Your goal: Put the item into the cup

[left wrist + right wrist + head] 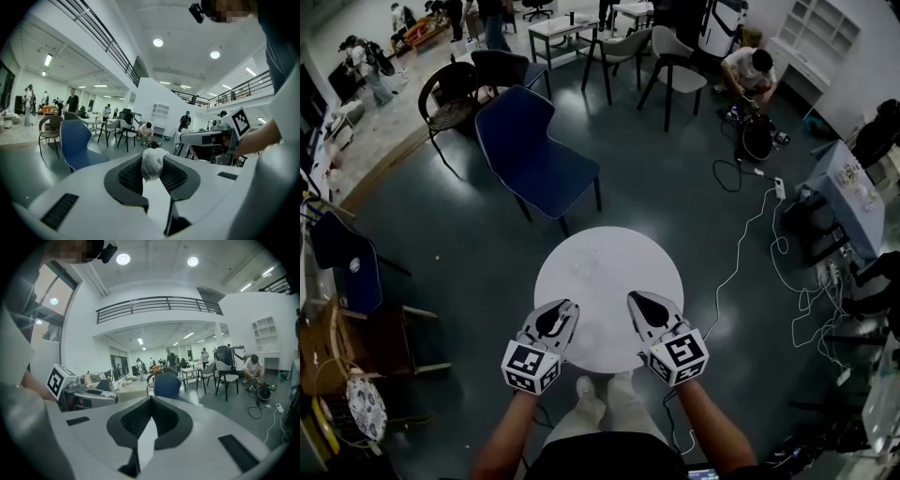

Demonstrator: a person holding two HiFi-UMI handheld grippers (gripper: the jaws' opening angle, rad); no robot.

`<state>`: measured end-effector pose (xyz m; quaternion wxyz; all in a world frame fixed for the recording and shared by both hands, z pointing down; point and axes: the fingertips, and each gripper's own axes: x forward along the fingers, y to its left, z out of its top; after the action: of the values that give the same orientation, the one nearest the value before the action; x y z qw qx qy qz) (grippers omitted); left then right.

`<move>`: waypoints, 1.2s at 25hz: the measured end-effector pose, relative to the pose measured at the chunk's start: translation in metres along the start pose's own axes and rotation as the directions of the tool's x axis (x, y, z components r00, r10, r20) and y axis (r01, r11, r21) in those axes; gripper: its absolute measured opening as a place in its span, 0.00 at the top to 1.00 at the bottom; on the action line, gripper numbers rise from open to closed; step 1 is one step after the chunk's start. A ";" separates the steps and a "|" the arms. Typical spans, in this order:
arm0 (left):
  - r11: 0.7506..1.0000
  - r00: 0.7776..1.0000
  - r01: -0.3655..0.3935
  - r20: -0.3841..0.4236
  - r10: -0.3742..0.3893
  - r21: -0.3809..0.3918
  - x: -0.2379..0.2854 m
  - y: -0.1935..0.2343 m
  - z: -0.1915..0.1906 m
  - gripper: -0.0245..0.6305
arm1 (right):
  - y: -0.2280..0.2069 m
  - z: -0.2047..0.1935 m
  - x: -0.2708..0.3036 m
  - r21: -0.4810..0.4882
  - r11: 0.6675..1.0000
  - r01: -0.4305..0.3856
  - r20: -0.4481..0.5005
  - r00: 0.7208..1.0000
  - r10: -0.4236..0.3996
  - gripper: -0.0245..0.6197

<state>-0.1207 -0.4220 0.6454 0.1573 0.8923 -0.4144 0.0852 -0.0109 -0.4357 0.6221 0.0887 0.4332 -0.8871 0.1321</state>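
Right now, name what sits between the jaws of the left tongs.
A crumpled white wad, pinched by the left tongs; the left gripper view shows it.

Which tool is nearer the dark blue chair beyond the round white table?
Left. The left tool sits nearly straight in front of the dark blue plastic chair; the right tool is offset farther right.

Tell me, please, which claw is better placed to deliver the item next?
Left. The left claw grips the white crumpled item, while the right claw is shut and empty. Both hover over the round table.
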 end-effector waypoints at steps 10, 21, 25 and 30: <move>0.999 0.994 -0.035 -0.099 0.037 0.019 0.076 0.035 -0.039 0.83 | -0.037 -0.038 0.024 0.052 0.998 -0.029 -0.054 0.998 0.032 0.95; 0.994 0.974 -0.051 -0.215 0.071 0.097 0.135 0.071 -0.083 0.83 | -0.051 -0.078 0.022 0.038 0.999 -0.037 -0.120 0.992 0.041 0.95; 0.990 0.966 -0.069 -0.239 0.098 0.127 0.155 0.087 -0.086 0.83 | -0.061 -0.086 0.021 0.050 0.998 -0.033 -0.127 0.991 0.039 0.95; 0.984 0.951 -0.083 -0.281 0.125 0.156 0.176 0.101 -0.103 0.83 | -0.065 -0.102 0.018 0.072 0.997 -0.025 -0.145 0.989 0.036 0.95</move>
<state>-0.0872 -0.5726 0.8127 0.1475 0.8560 -0.4264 0.2526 0.0340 -0.4550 0.7341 0.1362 0.4116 -0.8797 0.1955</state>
